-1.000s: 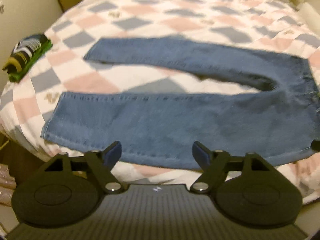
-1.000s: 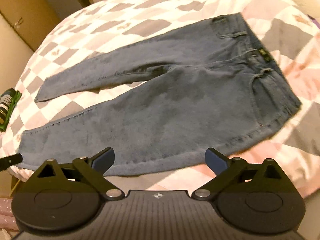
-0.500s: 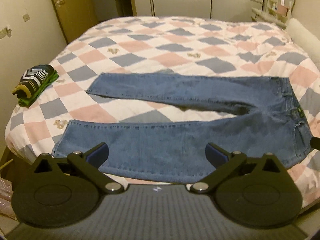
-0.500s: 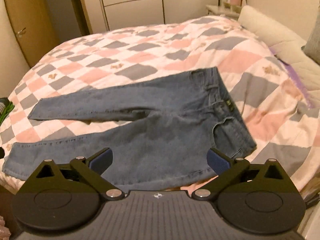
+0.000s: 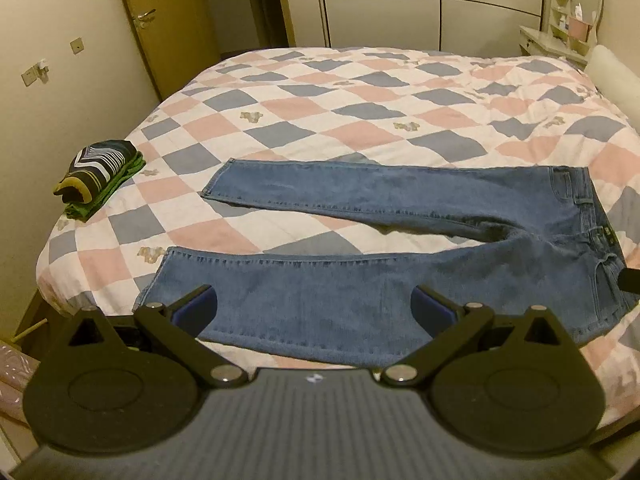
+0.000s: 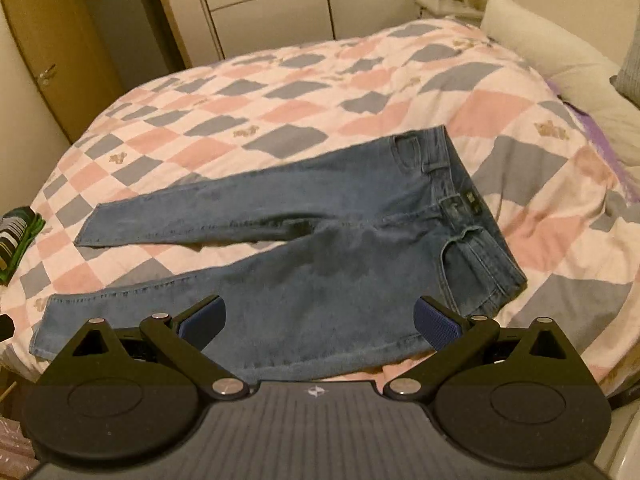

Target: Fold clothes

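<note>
Jeans (image 5: 360,296) lie spread flat on the bed (image 5: 360,92), just beyond both pairs of tongs and touched by neither. The left tongs (image 5: 314,310) are spread wide with nothing between the blue pads, and their black body hides the near hem of the closer leg and part of its cuff. The right tongs (image 6: 320,322) are likewise spread wide and empty, and they cover the near edge of the seat and thigh. In the left view a dark tip at the right edge is cut off and hard to make out. The denim is mid-blue with visible seam stitching; the two legs splay apart toward the left, and the waistband with its belt loops and small dark patch sits to the right. Under them the quilt is a soft checked pattern of pink, grey-blue and white diamonds. A small folded pile of clothes (image 5: 100,176), striped dark on top and green below, rests near the left edge of the bed, well apart from the jeans. A pale pillow (image 6: 560,60) is partly cut off at the far right.
</note>
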Demonstrator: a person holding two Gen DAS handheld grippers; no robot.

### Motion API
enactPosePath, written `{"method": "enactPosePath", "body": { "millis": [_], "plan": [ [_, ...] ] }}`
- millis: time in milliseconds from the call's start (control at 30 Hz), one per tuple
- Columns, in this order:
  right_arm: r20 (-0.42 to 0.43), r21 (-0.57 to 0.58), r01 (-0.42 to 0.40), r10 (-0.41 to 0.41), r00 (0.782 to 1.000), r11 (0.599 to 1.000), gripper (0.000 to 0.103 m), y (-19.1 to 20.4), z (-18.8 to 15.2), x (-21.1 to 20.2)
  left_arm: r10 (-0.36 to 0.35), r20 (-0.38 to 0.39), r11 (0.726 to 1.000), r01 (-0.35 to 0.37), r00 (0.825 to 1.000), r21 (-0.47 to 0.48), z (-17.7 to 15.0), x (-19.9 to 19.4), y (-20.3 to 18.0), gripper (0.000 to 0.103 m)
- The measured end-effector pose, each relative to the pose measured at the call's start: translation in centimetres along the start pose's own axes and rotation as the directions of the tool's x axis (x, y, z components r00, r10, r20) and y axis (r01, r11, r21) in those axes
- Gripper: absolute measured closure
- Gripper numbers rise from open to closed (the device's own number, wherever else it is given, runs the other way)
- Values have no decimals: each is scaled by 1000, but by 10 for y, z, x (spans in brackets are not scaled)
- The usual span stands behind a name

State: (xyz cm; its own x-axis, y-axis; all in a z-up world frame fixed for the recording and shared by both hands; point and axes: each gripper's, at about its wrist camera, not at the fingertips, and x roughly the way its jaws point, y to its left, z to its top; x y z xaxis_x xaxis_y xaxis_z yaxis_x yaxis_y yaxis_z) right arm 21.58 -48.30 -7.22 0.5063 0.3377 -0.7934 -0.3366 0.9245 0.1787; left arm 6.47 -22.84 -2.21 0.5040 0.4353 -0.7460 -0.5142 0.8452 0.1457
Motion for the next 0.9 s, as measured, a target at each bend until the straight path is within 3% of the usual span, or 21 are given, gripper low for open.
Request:
{"method": "enactPosePath", "body": {
  "millis": [167,633,900],
  "plan": [
    [-45,2,-33,34,998,999,0,5,-10,0,-5,-21,1000,5,1000,15,-4,1,1,1],
    [-117,-28,78,-81,990,997,0,8,-29,4,-36,-122,997,44,992,68,-20,12,-7,1],
    [-121,-38,114,-118,986,993,0,2,-29,0,-53,-113,995,63,992,84,-24,9,-11,1]
  ]
}}
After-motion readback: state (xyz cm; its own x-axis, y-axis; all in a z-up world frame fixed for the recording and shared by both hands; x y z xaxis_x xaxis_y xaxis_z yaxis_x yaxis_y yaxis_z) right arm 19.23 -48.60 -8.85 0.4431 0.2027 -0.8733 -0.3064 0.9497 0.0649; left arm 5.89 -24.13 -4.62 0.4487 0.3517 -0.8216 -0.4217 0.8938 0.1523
